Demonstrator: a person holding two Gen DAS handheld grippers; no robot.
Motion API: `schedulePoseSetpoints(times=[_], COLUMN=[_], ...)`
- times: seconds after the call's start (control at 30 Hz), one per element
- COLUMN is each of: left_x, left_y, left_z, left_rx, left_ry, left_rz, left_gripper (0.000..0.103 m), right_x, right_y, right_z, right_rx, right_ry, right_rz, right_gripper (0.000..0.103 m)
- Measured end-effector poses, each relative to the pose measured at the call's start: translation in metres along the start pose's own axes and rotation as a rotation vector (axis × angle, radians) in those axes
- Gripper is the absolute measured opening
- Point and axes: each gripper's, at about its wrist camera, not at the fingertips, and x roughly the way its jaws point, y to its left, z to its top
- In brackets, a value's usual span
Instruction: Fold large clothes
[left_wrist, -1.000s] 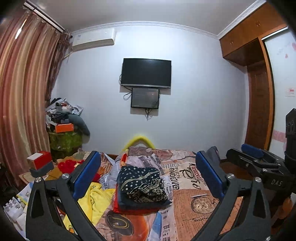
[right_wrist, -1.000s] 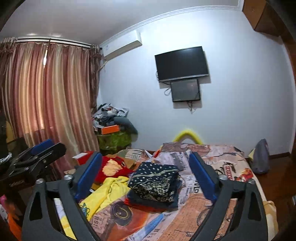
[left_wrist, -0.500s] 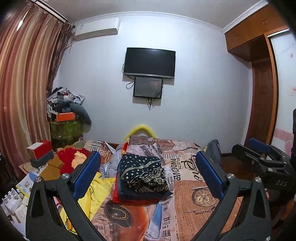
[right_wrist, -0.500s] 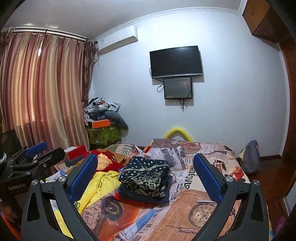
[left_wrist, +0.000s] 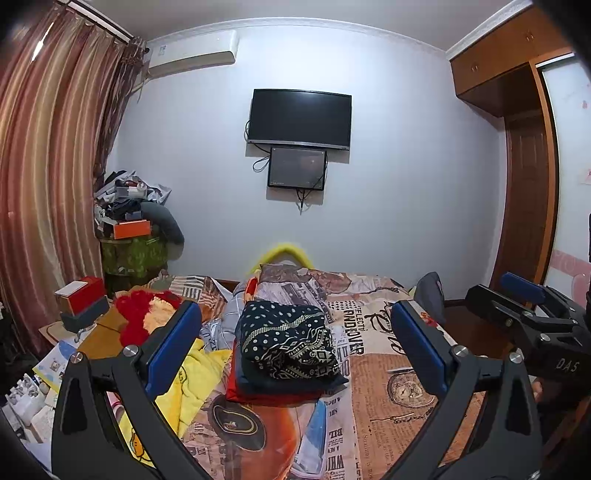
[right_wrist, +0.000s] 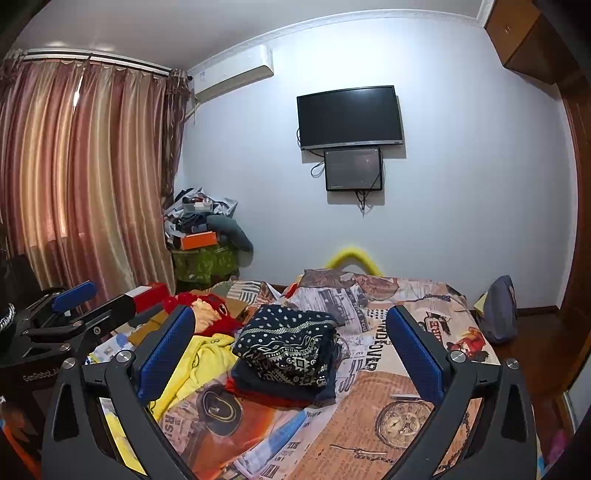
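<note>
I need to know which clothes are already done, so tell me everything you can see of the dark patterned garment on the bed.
The dark patterned garment is navy cloth with white dots and pale geometric bands. It is folded into a thick, slightly rumpled bundle on top of a small stack: a plain dark piece under it, then a red piece. The stack lies on the printed bedspread, with a yellow garment beside it. Neither pair of tongs touches it.

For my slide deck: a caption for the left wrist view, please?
Open left gripper hovers above folded patterned garment stacked on the bed.
</note>
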Motion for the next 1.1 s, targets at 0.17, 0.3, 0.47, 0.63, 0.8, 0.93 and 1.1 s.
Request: schedulePoseSetpoints(times=[0.17,0.3,0.47,0.63,0.8,0.93,1.1], left_x=[0.0027,0.0025,0.0017,0.0013,0.0026,0.0035,0.0049], left_y=[0.0027,0.0054,0.0062,0.0034,0.0034,-0.0012,-0.0026], left_z=[-0.0008,-0.0007,-0.0013,-0.0021,-0.0026,-0.0038,-0.0041], left_rx=[-0.011,-0.016,-0.014,-0.001,-0.004,0.009,0.003], left_ry=[0.009,0.008,0.011,0.009,0.017,0.023,0.031], left_rz=[-0.001,0.003,0.001,0.01,0.005,0.003,-0.012], left_gripper=[0.103,0.103,0.103,0.103,0.103,0.103,0.103], right_x=[-0.0021,-0.0044,-0.0049,-0.0046,-0.0038,-0.0034,-0.002], right_y=[0.0001,-0.0003,-0.0006,-0.0003,-0.0002,0.0013,-0.0014], right_z=[0.0005,0.0011,0.0014,0.0009,-0.0007,-0.0016,-0.0024], right_rx=[-0.004,0.004,0.008,0.014,0.02,0.012,0.022], right_ry=[0.001,0.003,0.006,0.003,0.008,0.012,0.013], right_rz=[-0.008,-0.005,-0.004,0.002,0.011,0.013,0.011], right_gripper=[0.103,0.103,0.103,0.103,0.103,0.103,0.103])
